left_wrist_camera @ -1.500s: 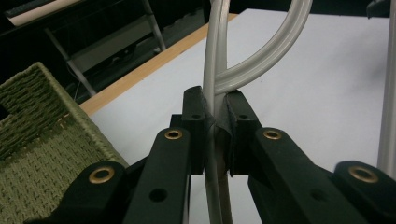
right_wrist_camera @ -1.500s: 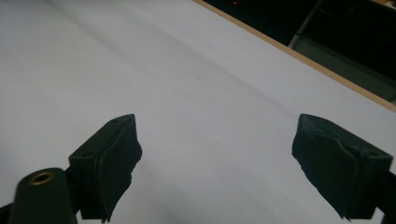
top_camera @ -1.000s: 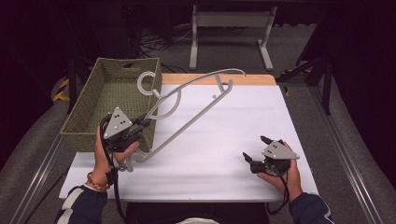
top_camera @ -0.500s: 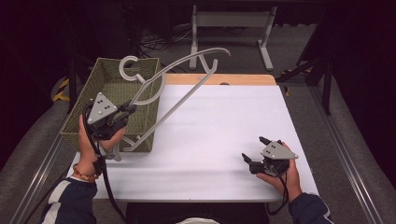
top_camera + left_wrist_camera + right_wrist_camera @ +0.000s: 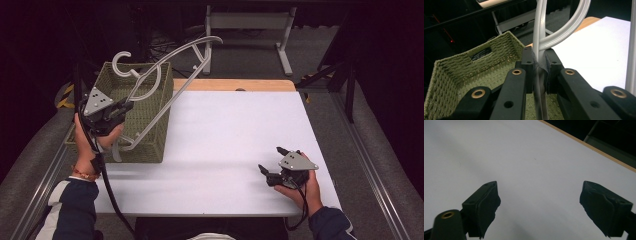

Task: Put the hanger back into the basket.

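Observation:
A grey plastic clothes hanger point(image 5: 188, 81) hangs tilted in the air over the green woven basket point(image 5: 150, 135) at the table's left edge. Its hook points up and left and its long bar slants down past the basket's right wall. My left gripper point(image 5: 125, 106) is shut on a thin part of it near the hook. In the left gripper view the pads point(image 5: 539, 65) pinch the grey rod of the hanger point(image 5: 564, 35) above the inside of the basket point(image 5: 461, 72). My right gripper point(image 5: 270, 159) rests open at the table's front right, with nothing between its jaws point(image 5: 541, 205).
The white table top point(image 5: 235, 130) has a wooden strip along its far edge. A metal stand point(image 5: 247, 20) stands on the floor behind the table. Dark rails run along both sides.
My left gripper has carried the hanger up and to the left, from above the table to over the basket. The right gripper has stayed where it was.

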Motion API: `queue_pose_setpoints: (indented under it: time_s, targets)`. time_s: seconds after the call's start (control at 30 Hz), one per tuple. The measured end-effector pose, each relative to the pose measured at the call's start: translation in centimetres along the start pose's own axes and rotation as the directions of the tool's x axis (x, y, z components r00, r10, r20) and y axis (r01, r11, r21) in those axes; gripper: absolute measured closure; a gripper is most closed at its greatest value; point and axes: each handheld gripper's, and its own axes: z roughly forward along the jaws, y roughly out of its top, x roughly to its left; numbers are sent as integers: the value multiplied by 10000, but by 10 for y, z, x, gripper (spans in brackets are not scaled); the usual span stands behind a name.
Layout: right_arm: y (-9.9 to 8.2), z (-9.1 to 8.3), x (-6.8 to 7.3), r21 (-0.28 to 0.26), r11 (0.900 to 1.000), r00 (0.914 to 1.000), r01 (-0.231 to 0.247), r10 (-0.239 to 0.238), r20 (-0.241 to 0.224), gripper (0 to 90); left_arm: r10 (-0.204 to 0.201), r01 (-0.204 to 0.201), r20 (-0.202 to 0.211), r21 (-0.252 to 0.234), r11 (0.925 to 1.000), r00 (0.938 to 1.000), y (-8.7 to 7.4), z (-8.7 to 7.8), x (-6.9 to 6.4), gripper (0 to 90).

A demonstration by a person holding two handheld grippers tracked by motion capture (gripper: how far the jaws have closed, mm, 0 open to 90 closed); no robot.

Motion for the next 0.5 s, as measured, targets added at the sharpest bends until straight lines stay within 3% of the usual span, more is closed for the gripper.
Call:
queue_pose_setpoints:
  time_s: [0.5]
  targets:
    - [-2,3,1,100,9999,9999,-55,56,-91,159,-277,298,-605,339,9990,9978,10,18,38,815]
